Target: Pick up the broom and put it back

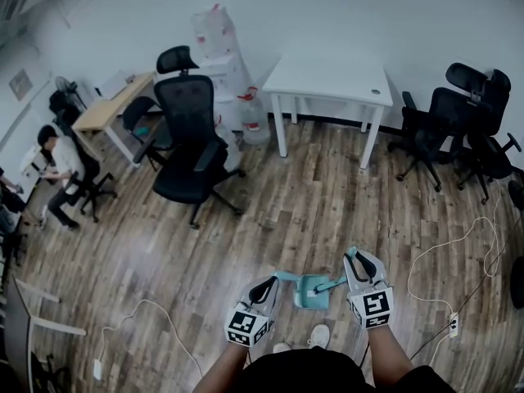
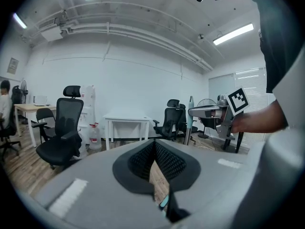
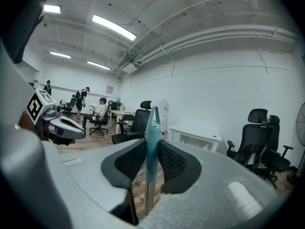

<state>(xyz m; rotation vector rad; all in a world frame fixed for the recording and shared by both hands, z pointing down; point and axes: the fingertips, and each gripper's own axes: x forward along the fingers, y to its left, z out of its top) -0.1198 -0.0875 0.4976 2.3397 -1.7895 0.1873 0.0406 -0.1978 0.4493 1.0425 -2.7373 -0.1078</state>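
**Left gripper** (image 1: 266, 289): at 6 o'clock in the head view, low over the wood floor (image 1: 327, 203). In the left gripper view its jaws stand narrow, with the tips almost meeting. A teal sliver sits low between the pads and appears to be the handle of the dustpan (image 1: 311, 293). Where the pads meet it lies in shadow and is hard to read.

**Dustpan**: teal, just to the 3 o'clock side of the left gripper, between the two grippers. A teal strip runs from it to the left jaw tips.

**Broom** (image 3: 152, 142): clamped between the pads of the right gripper (image 1: 359, 265). In the right gripper view its long axis stands upright. The teal hooked tip points to 12 o'clock and the bare metal shaft drops to 6 o'clock. In the head view the shaft is foreshortened and runs from the right gripper toward 8 o'clock into the dustpan. The bristle end cannot be made out there.

**Right gripper**: jaws closed on the broom's teal grip, near the top of the handle. The person's forearms are cut off at the lower frame edge.
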